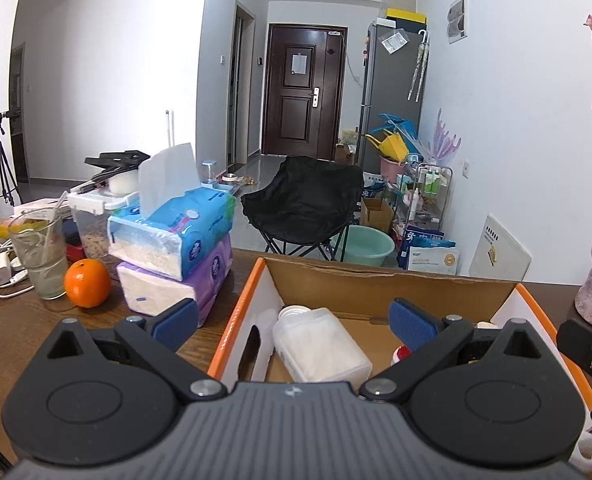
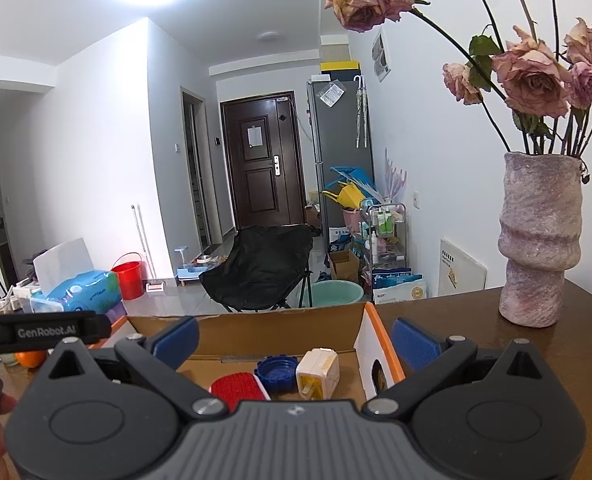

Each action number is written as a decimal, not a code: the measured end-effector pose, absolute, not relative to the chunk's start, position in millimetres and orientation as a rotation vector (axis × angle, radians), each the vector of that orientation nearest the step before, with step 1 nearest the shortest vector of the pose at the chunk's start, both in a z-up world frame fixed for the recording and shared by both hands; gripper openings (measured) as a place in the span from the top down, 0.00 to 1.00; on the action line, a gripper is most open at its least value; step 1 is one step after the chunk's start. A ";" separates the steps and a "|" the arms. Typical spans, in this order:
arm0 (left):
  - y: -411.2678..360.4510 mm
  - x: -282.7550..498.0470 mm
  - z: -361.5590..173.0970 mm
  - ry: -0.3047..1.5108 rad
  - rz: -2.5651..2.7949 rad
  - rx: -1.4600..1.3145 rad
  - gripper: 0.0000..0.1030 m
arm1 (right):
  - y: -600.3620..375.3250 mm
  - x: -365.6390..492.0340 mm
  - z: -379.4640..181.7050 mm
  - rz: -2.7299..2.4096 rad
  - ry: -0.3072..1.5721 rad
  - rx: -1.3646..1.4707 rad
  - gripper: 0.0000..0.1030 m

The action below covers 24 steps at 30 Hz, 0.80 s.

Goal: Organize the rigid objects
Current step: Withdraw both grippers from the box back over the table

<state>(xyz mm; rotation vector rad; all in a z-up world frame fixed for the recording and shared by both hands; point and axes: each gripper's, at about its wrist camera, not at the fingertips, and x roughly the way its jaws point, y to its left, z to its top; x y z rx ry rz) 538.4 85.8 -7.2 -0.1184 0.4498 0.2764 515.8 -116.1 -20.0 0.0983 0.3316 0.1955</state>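
Currently, a brown wooden table (image 1: pixel 24 320) is seen beneath both tools, and on it an open cardboard box (image 1: pixel 376 284) with orange-edged white side walls is set directly ahead of each. The left gripper (image 1: pixel 292 322) is held above the near edge of the box with its blue-padded fingers (image 1: pixel 176 322) spread wide and nothing between them; its left pad hangs outside the box's left wall, its right pad over the box's interior. The right gripper (image 2: pixel 296 338) is likewise spread and empty, its left pad above the box's interior and its right pad beyond the box's right wall, over bare table.

Ahead and to the right of the right gripper, a rough pinkish vase (image 2: pixel 536 240) of dried roses (image 2: pixel 532 80) is stood on the table, apart from the box. Ahead and left of the left gripper, two tissue packs (image 1: pixel 176 240) are stacked, blue on purple, just beside the box's left wall. Further left, a glass (image 1: pixel 42 252) and an orange (image 1: pixel 87 283) are placed close together.

Inside the box, a clear plastic jar (image 1: pixel 320 344) with a white lid is laid on its side between the left gripper's fingers. Below the right gripper, a red brush-like item (image 2: pixel 236 390), a white container (image 2: pixel 318 372) with a yellow label and a blue cap (image 2: pixel 276 372) are grouped on the box floor.
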 end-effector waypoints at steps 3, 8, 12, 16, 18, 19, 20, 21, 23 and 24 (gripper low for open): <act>85.0 528.9 -6.3 0.453 0.279 -0.122 0.00 | -117.5 507.7 -20.3 0.194 0.334 0.092 0.00; 82.1 514.4 -7.2 0.470 0.279 -0.132 0.00 | -118.3 493.4 -23.0 0.193 0.346 0.083 0.00; 79.0 501.2 -7.0 0.476 0.280 -0.133 0.00 | -120.2 479.1 -23.5 0.193 0.349 0.079 0.00; 78.3 488.1 -5.8 0.480 0.277 -0.144 0.00 | -124.6 465.0 -23.1 0.188 0.352 0.081 0.00; 77.2 481.1 -5.5 0.485 0.275 -0.149 0.00 | -127.4 458.4 -23.2 0.185 0.355 0.082 0.00; 76.6 477.7 -5.7 0.488 0.276 -0.150 0.00 | -129.1 454.9 -23.1 0.182 0.356 0.081 0.00; 75.9 474.1 -5.7 0.491 0.277 -0.150 0.00 | -130.9 451.2 -23.0 0.181 0.357 0.081 0.00; 75.6 471.0 -5.9 0.495 0.277 -0.150 0.00 | -133.0 448.0 -23.0 0.181 0.357 0.081 0.00; 72.7 463.1 -6.5 0.504 0.277 -0.148 0.00 | -136.5 440.3 -22.4 0.180 0.357 0.082 0.00; 70.9 458.7 -6.7 0.507 0.276 -0.147 0.00 | -138.1 436.5 -21.9 0.180 0.358 0.081 0.00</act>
